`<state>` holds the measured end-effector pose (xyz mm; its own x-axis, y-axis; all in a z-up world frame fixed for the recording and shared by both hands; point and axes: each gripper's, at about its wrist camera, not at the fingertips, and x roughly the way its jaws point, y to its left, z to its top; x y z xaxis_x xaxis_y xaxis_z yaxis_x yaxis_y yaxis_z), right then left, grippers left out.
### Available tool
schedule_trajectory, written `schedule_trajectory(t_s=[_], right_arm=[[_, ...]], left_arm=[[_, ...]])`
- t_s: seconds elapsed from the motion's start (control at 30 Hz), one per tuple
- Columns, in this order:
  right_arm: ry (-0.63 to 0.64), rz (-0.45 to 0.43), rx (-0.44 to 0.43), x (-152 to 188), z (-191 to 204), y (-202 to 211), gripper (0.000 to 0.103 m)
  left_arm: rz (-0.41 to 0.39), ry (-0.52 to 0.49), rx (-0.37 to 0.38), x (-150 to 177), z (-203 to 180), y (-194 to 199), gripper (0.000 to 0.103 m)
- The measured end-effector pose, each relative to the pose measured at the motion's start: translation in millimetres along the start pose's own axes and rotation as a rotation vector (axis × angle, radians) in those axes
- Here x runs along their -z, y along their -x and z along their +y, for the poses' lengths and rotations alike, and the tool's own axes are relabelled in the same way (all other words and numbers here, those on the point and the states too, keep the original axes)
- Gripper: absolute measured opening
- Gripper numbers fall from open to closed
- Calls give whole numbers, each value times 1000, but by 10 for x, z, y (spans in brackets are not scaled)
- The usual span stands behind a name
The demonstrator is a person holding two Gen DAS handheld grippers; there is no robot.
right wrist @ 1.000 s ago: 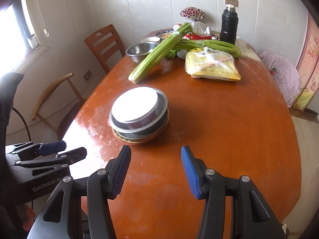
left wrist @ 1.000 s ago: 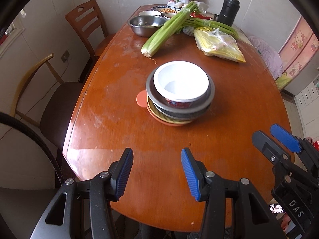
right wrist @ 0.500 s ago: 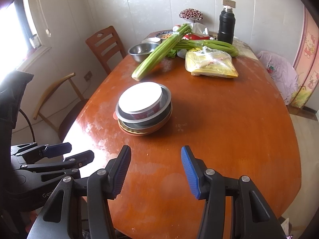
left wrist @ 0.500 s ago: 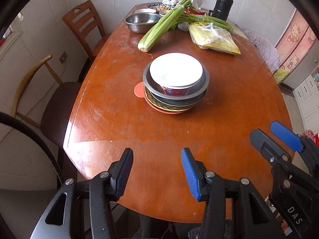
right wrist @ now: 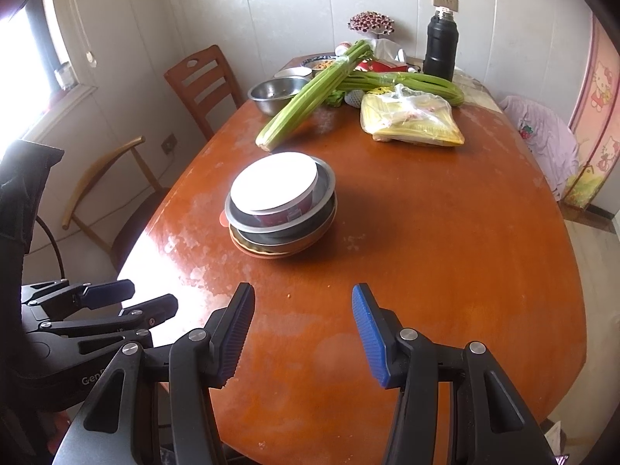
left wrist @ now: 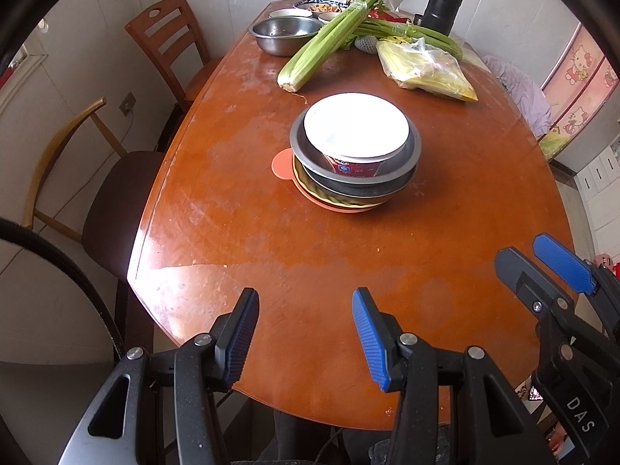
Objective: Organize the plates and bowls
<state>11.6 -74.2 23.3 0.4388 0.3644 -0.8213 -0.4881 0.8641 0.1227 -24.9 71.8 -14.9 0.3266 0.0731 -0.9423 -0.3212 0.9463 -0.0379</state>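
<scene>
Stack: white bowl [left wrist: 356, 128] nested in a grey metal bowl [right wrist: 325, 188], over dark and orange plates [left wrist: 341, 205], mid-worktop [left wrist: 232, 201], nearer its left edge.
Left tool [left wrist: 306, 339]: fingers spread, holding nothing, above the near edge.
Right tool [right wrist: 302, 335]: fingers spread, holding nothing, above the near edge.
Clutter: celery [left wrist: 325, 37] and a bagged packet [right wrist: 410, 120] toward the far edge.
Risk: pile looks slightly off-centre; a nudge from either tool could likely topple or slide it.
Risk: smooth bowl rims may slip from a shallow pinch.
</scene>
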Motion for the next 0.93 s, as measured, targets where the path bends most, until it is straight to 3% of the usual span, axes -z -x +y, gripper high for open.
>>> schedule_trajectory(t_s=[0.63,0.83,0.93], right_arm=[[15,1,3,-17,36,-5,54],[16,-3,5,-32,-5,-19,54],[4,10,12,-28,-83,-82,54]], left_arm=[[30,3,-7,-25,27,-125,50],[-15,38,20,-140,139,-216,50],[-45,51,-6,-236,243,-237,50]])
